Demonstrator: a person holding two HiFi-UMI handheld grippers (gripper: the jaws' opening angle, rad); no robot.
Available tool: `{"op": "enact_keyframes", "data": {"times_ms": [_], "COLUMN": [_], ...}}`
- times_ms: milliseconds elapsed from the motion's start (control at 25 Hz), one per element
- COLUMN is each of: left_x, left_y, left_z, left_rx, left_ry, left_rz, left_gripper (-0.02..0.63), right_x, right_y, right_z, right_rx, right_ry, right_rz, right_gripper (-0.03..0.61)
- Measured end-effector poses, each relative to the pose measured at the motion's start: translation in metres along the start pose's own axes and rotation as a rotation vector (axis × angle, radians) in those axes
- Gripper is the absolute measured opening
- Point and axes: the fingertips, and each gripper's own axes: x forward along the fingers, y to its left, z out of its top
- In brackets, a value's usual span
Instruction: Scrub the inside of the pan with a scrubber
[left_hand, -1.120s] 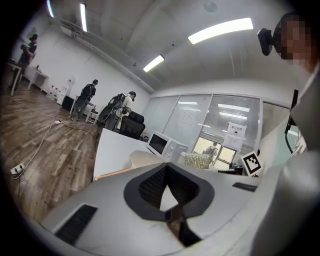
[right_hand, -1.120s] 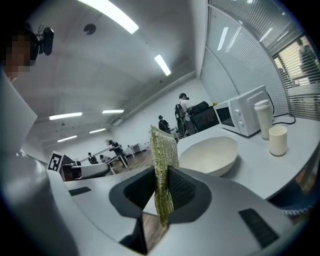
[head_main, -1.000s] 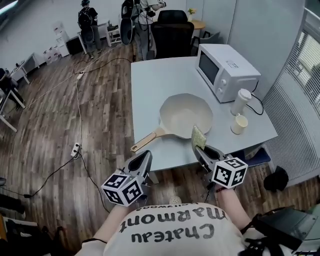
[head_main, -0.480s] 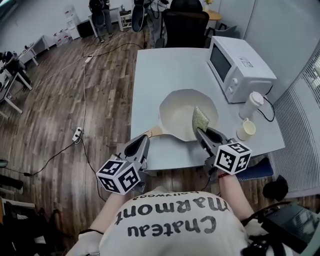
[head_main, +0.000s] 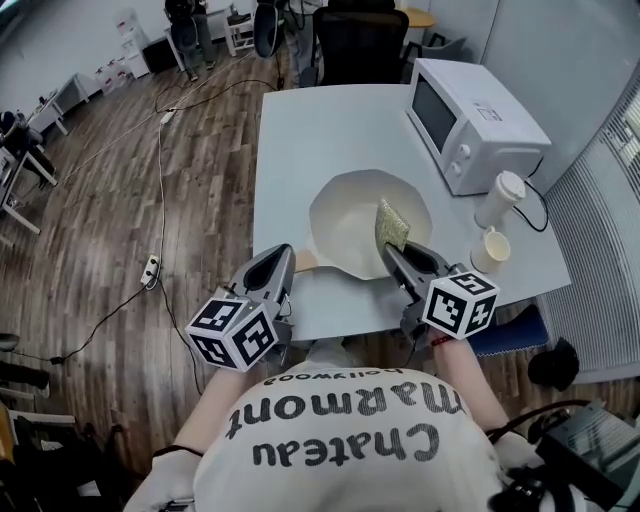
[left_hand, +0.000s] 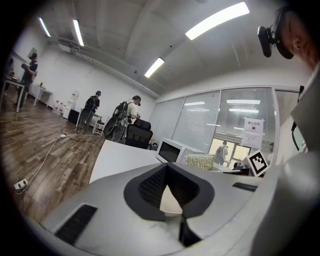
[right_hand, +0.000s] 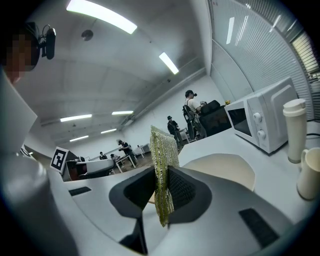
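**Scrubber clamped and poised at the pan's rim**

We hold the right gripper (head_main: 391, 250) clenched on the scrubber (head_main: 392, 224), a yellow-green mesh pad that stands on edge between the two jaws and sticks up well past their tips. In the head view the pad sits over the near right part of the pan (head_main: 345, 225), just inside its rim. We cannot tell whether it touches the pan's inner surface.

The cream pan rests on the white table (head_main: 310, 130), close to the table's front edge. Its pale wooden handle (head_main: 304, 262) points toward our left side. The left gripper (head_main: 284, 256) hangs right at the handle's end and covers part of it. That gripper's jaws are closed tip to tip, and we see nothing pinched between them; only a pale cream patch shows through the gap below the tips.

Farther back on the table's right side stands a white microwave (head_main: 478, 122). A white tumbler (head_main: 499, 198) stands beside it, and a small cream cup (head_main: 489, 250) sits nearer to us, just right of the pan.
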Motion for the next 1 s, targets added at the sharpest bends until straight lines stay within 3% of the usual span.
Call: {"op": "enact_keyframes", "data": {"times_ms": [80,280,400,480,600,720,1000], "left_x": [0.008,0.035,0.054,0.062,0.068,0.074,0.080], "left_y": [0.008,0.029,0.041,0.042,0.053,0.066,0.059], "left_z": [-0.004,-0.018,-0.036,-0.059,-0.101,-0.127,-0.154], "left_rx": [0.007,0.054,0.081,0.126,0.289,0.427,0.383], "left_ry": [0.016,0.101,0.196,0.327,0.556,0.685,0.803], "left_rz": [0.011,-0.006,-0.057,-0.133,-0.185,-0.174,-0.300], "left_gripper": [-0.007,0.065,0.212,0.305,0.307,0.307,0.307], "right_x": [0.005,0.031,0.051,0.062,0.077,0.092,0.130], "right_y": [-0.008,-0.025,-0.036,-0.044,-0.054,-0.061,-0.050], "right_z": [-0.001,0.000,-0.001,-0.004,-0.009,-0.016,-0.034], "right_rx": [0.010,0.035,0.050,0.062,0.085,0.109,0.091], "right_ry": [0.008,0.039,0.061,0.079,0.100,0.123,0.209], "right_rz": [-0.015,-0.020,-0.017,-0.015,-0.016,-0.005,0.041], "right_gripper": [0.067,0.067,0.067,0.067,0.067,0.067,0.067]}}
